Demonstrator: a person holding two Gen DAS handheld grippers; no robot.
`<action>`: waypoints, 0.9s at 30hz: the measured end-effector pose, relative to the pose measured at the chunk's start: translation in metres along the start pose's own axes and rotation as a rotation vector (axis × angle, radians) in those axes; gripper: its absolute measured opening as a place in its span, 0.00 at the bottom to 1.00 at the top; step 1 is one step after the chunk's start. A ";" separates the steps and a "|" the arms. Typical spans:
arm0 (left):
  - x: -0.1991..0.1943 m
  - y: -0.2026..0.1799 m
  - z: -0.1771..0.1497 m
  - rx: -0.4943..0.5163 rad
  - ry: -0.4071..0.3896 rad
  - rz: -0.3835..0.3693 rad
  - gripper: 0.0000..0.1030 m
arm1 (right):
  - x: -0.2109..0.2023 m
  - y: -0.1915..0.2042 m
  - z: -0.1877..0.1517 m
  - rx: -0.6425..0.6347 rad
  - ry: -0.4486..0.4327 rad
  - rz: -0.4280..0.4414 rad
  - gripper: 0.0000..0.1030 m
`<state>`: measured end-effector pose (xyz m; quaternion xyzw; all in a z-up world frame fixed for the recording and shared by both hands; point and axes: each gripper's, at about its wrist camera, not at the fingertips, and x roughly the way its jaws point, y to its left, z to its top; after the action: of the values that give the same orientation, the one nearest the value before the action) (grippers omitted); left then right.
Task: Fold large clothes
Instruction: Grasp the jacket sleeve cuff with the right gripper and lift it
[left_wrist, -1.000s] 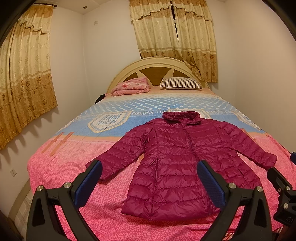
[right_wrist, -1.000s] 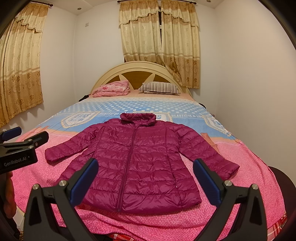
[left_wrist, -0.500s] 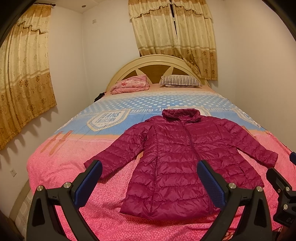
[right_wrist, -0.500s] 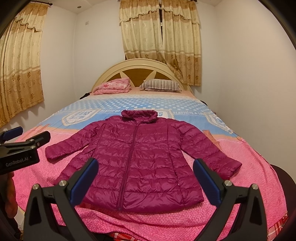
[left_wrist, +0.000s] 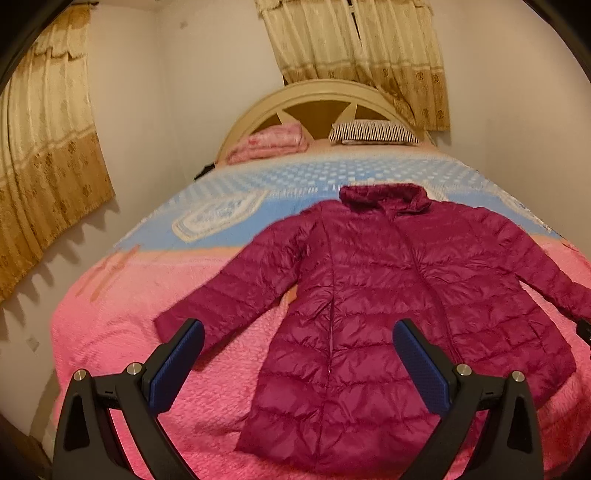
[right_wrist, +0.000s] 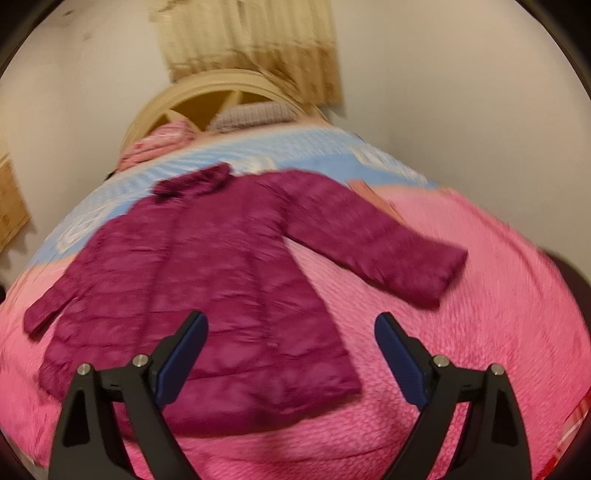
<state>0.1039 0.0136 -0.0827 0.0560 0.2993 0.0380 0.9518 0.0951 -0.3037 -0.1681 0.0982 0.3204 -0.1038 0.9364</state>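
Jacket (left_wrist: 388, 314): lies flat and zipped on the pink bedspread (left_wrist: 110, 332), sleeves spread; you have no fold yet.
Sleeves: take each near its cuff, then fold inward over the body.
Left gripper (left_wrist: 299, 365): jaws spread, holding nothing.
Right gripper (right_wrist: 291, 354): jaws closing, nothing between them.

One jacket (left_wrist: 388, 302) with two sleeves. One bed (left_wrist: 110, 332). Two pillows at twelve o'clock: one pink (left_wrist: 269, 142), one striped (left_wrist: 373, 132). Two curtains: one at nine o'clock (left_wrist: 48, 155), one at twelve (left_wrist: 362, 48). Two grippers: left (left_wrist: 299, 336), right (right_wrist: 290, 328).
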 end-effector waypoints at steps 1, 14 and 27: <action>0.011 0.000 0.001 -0.006 0.012 0.002 0.99 | 0.010 -0.011 -0.001 0.022 0.016 -0.019 0.89; 0.108 -0.007 0.024 -0.004 0.074 0.040 0.99 | 0.072 -0.103 0.026 0.218 0.127 -0.162 0.80; 0.154 0.014 0.042 0.037 0.145 0.076 0.99 | 0.110 -0.145 0.045 0.287 0.211 -0.110 0.35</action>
<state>0.2539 0.0402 -0.1337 0.0818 0.3657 0.0723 0.9243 0.1687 -0.4684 -0.2180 0.2234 0.4036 -0.1885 0.8670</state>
